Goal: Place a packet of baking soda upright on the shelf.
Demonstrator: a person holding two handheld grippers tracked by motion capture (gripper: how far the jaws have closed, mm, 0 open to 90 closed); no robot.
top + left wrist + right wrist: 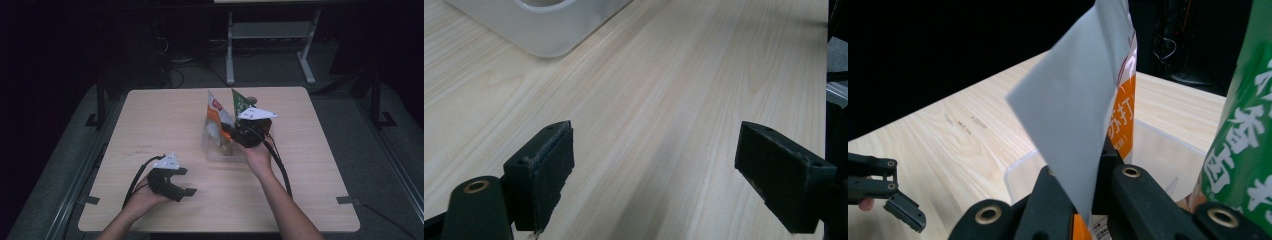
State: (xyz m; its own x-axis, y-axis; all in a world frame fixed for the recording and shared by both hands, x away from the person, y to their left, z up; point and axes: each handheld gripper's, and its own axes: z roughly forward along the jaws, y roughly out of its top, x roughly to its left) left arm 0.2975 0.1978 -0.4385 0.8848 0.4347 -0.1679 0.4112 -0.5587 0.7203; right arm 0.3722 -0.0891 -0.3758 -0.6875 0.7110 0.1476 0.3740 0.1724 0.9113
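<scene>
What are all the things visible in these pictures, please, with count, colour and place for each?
table: one, light wood, centre of the high view
clear container: one, see-through plastic, middle of the table
white and orange packet: one, upright over the container, pinched by the right gripper
green packet: one, green with white print, beside the white and orange packet
floor: grey, around the table
desk frame: one, pale grey, beyond the table
left gripper: black, open, near table front
right gripper: black, shut on the packet
</scene>
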